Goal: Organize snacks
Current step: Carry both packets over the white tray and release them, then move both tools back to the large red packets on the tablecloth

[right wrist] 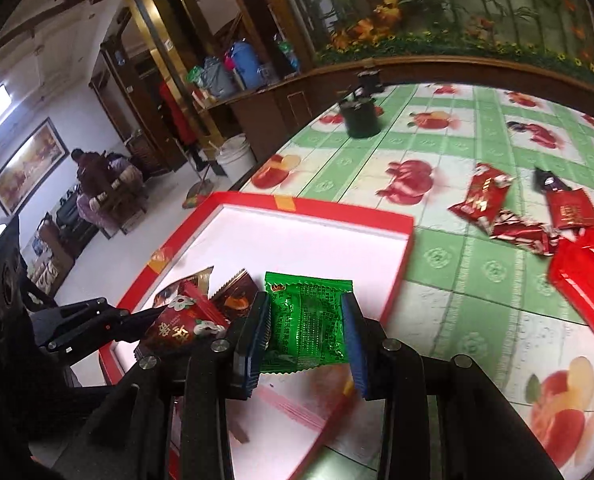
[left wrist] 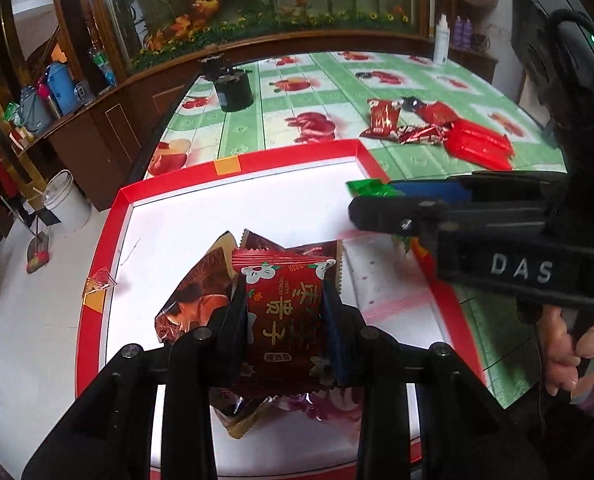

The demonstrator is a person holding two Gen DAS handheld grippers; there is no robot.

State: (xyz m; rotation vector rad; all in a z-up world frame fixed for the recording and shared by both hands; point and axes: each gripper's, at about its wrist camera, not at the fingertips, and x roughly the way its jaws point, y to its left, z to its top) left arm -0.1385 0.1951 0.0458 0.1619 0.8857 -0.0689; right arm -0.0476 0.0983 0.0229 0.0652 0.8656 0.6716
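Two packets are riding in my fingers over the red-rimmed tray (left wrist: pixel 361 151). On the left, my left gripper (left wrist: pixel 285 312) is clamping the red snack packet (left wrist: pixel 283 304), its long axis running straight out along the fingers, right above the brown packets (left wrist: pixel 201 300) lying beneath the tips. On the right, my right gripper (right wrist: pixel 307 326) is gripping the green packet (right wrist: pixel 305 320), which is sitting just ahead between the pads, nearer the tray's right wall. More loose red snacks (right wrist: pixel 509 216) are lying well beyond on the tablecloth (right wrist: pixel 449 264).

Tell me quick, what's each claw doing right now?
Left claw: closed on the red snack packet.
Right claw: closed on the green snack packet.
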